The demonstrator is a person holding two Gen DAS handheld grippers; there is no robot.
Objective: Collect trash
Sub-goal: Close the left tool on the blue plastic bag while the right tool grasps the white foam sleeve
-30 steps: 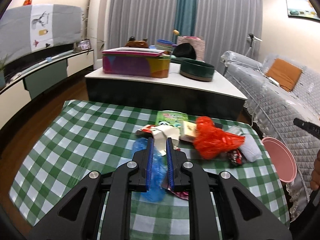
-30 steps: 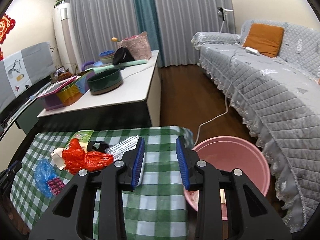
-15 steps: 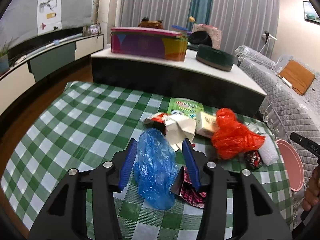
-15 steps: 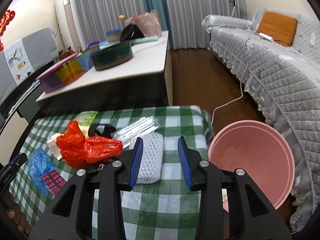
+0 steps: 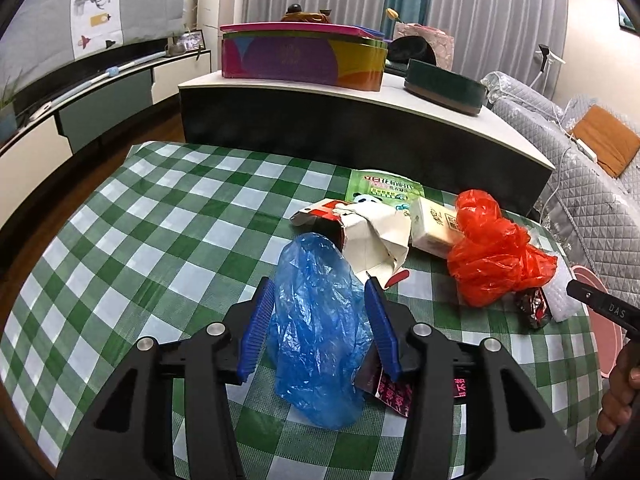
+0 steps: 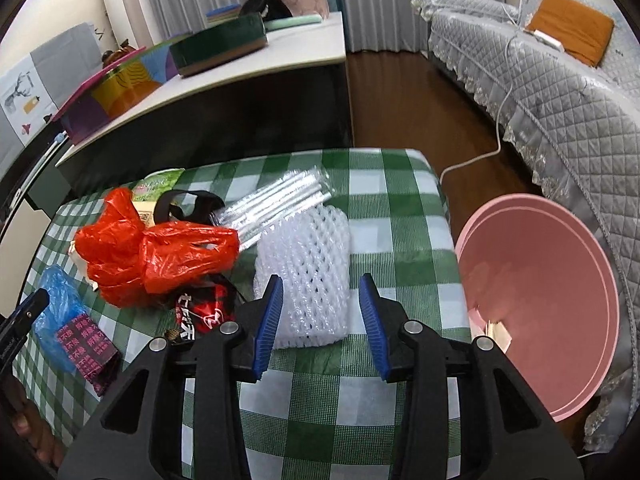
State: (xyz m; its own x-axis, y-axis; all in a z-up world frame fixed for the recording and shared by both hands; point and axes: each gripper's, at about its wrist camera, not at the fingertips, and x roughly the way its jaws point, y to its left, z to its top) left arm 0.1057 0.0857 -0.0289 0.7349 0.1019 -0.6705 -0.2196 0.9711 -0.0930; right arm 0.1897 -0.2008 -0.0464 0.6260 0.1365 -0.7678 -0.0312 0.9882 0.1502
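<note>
On the green-checked tablecloth (image 5: 168, 240), my left gripper (image 5: 320, 292) stands spread wide around a crumpled blue plastic bag (image 5: 316, 320), its blue pads flanking the bag; whether they touch it cannot be told. A dark pink-printed wrapper (image 5: 394, 394) lies just beside the bag, under my right-hand finger. Beyond the bag sit a torn white carton (image 5: 376, 240), a green packet (image 5: 384, 192) and a red plastic bag (image 5: 492, 256). My right gripper (image 6: 322, 304) is also wide open, its fingers straddling the near end of a white foam net sleeve (image 6: 304, 264) next to the red bag. A pink basin (image 6: 560, 280) waits just off the cloth's edge, beside the grey sofa (image 6: 560, 92).
</note>
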